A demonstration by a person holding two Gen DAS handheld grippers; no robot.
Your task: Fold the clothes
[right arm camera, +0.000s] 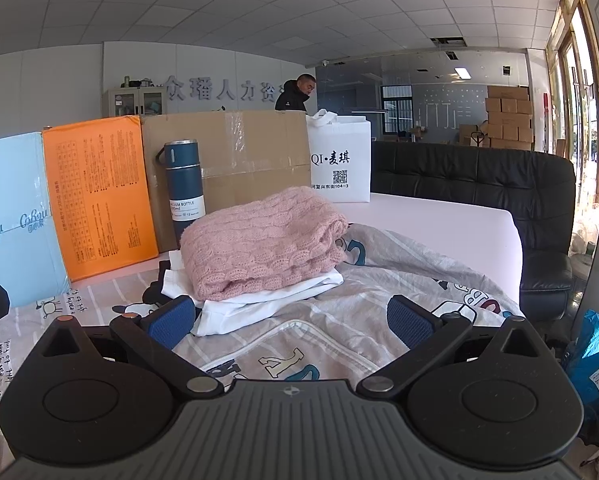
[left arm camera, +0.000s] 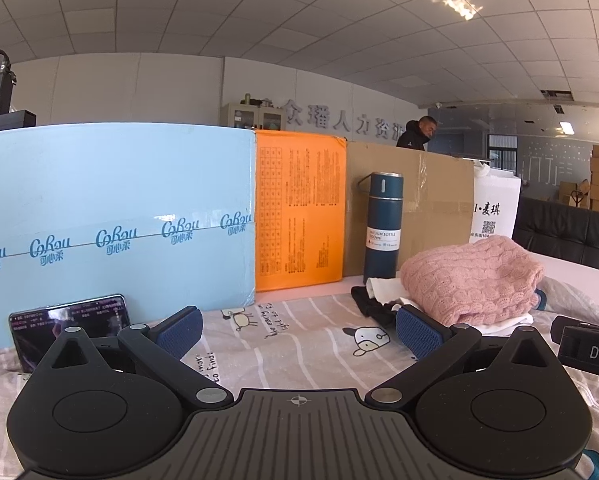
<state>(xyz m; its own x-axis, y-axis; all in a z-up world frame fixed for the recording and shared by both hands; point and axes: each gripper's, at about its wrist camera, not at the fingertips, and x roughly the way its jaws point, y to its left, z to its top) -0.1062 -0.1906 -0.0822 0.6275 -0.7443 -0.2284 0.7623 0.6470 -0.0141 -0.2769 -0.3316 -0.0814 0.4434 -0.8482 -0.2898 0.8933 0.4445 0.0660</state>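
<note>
From my left wrist view, the phone [left arm camera: 69,326] leans at lower left against the tissue carton [left arm camera: 115,216], which fills the left half. Right of it stands the printed board [left arm camera: 299,208], then the cardboard box [left arm camera: 411,208] with the vacuum bottle [left arm camera: 381,228] before it. At right centre the knitted sweater [left arm camera: 471,276] lies on folded clothes. In my right wrist view the shopping bag [right arm camera: 339,160] stands behind the sweater at centre, the sofa [right arm camera: 499,180] at the right beyond the desk [right arm camera: 459,224].
</note>
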